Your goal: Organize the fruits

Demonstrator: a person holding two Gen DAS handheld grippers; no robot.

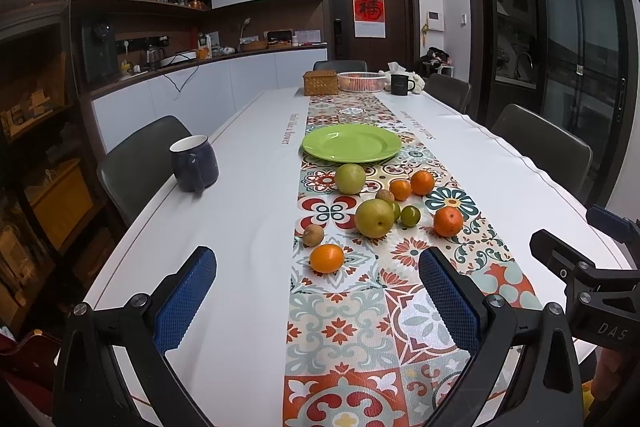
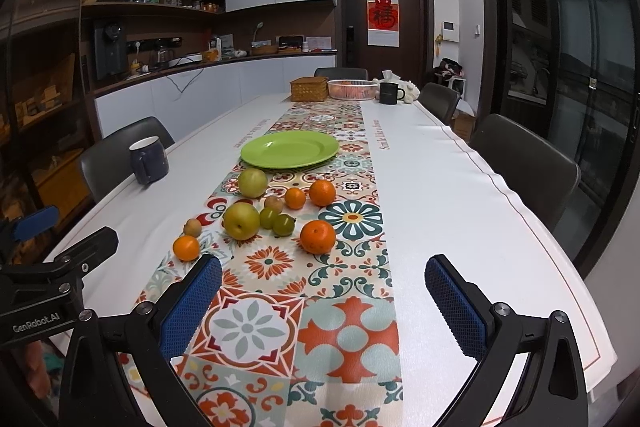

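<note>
A long dining table (image 1: 248, 211) covered in white cloth runs away from the viewer, with a patterned runner of red, teal and cream tiles (image 1: 340, 327) down its middle. On the runner, a little way up the table, sits a round, shiny lime-green plate (image 1: 352, 143). It holds nothing.

Just in front of the plate, loose fruit lies scattered on the runner: two large yellow-green pears (image 1: 375, 218), one near the plate rim and one closer to the viewer; four small oranges (image 1: 327, 258), the nearest lying alone at the front left of the group; two small green round fruits (image 1: 410, 215) beside the nearer pear; and two small brownish round fruits (image 1: 313, 235).

The left gripper (image 1: 316, 299), black with blue textured pads, hovers low over the near end of the table, its fingers spread wide and holding nothing. The nearest orange lies just ahead, between its fingertips in the view. The right gripper (image 2: 322, 303) hovers alongside, also spread wide and empty, pointing at the runner short of the fruit.

Judging by the bare plate, the sorting has not begun: every fruit is yet to be gathered.

A dark blue ceramic mug (image 1: 195, 163) stands at the left table edge, well apart from the fruit.
</note>
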